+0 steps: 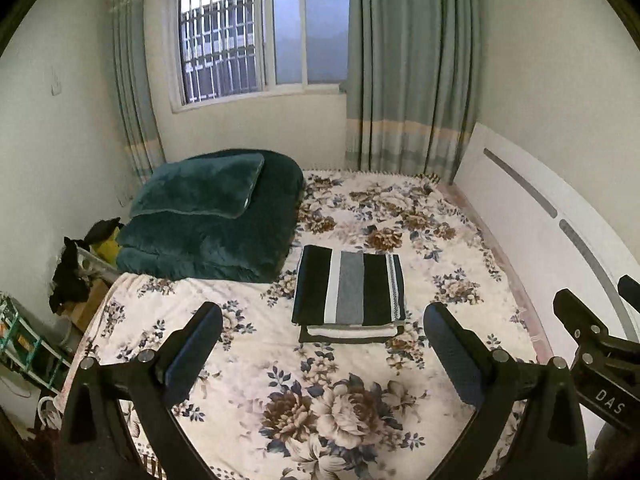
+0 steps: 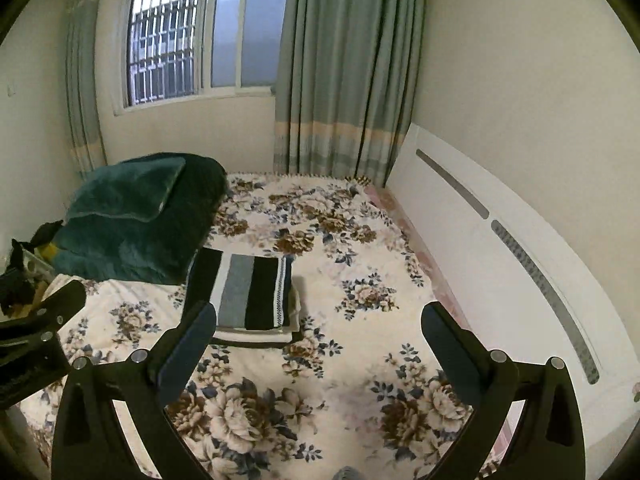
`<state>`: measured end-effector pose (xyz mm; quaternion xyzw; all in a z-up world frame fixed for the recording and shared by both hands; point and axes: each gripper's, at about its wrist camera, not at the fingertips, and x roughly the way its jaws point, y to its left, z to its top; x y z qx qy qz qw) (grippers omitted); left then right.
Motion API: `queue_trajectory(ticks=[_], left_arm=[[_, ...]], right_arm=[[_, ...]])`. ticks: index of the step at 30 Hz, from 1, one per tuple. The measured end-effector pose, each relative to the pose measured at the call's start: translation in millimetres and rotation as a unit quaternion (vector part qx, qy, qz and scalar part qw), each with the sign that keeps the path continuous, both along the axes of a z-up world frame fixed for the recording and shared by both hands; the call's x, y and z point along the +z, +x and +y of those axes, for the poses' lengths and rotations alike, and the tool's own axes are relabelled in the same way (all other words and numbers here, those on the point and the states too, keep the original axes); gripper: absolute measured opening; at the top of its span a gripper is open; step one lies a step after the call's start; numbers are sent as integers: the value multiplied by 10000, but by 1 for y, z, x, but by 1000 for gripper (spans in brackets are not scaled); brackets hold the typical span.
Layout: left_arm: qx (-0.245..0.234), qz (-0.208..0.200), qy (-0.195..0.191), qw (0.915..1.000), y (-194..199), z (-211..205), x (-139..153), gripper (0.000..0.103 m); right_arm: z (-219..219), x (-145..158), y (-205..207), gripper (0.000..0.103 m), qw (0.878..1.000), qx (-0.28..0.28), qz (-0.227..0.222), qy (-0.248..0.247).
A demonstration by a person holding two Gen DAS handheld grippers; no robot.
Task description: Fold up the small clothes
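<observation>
While both claws are held raised above the flowered bedspread (image 1: 248,360), each is angled forward and downward toward the mattress, with nothing gripped between the fingers; the left gripper (image 1: 324,344) is spread wide, its two dark fingers (image 1: 192,352) being set far apart at either side of the lower frame; the right gripper (image 2: 320,344) is likewise spread wide, its fingers (image 2: 452,348) standing well apart. The folded striped garment (image 1: 348,286) is seen lying flat on the bedspread, ahead of the left gripper and centred between its fingers, clear of both; it is stacked on a second folded piece (image 1: 352,333), of which only the pale and dark front edge is shown. From the right wrist view the same striped garment (image 2: 248,292) is located ahead and to the left, its near corner being overlapped in the picture by the left finger; whether contact is made cannot be told. Part of the right gripper (image 1: 592,332) is visible just beside the left gripper, on its right. A dark green folded quilt (image 1: 212,216) is placed beyond the garment to the left; a white headboard (image 2: 500,232) is positioned along the right side; a window (image 1: 256,36) and grey-green curtains (image 1: 408,64) are seen on the far wall.
</observation>
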<state>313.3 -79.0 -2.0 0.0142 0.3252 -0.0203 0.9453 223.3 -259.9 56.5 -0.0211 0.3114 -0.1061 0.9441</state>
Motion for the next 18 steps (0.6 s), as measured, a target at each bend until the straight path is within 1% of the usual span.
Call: queue_trajectory(ticks=[6, 8, 12, 18], left_arm=[[21, -111, -5, 9999, -23, -1, 7, 103], [18, -110, -72, 9999, -28, 0, 8, 103], [89, -141, -102, 9998, -40, 1, 10, 103], [129, -170, -93, 9997, -46, 2, 12, 103]], right_arm=[[1, 15, -29, 103, 9999, 63, -132, 18], [2, 19, -38, 103, 9998, 78, -179, 11], [2, 25, -49, 103, 9997, 99, -232, 18], [2, 29, -57, 103, 9995, 126, -279, -25]])
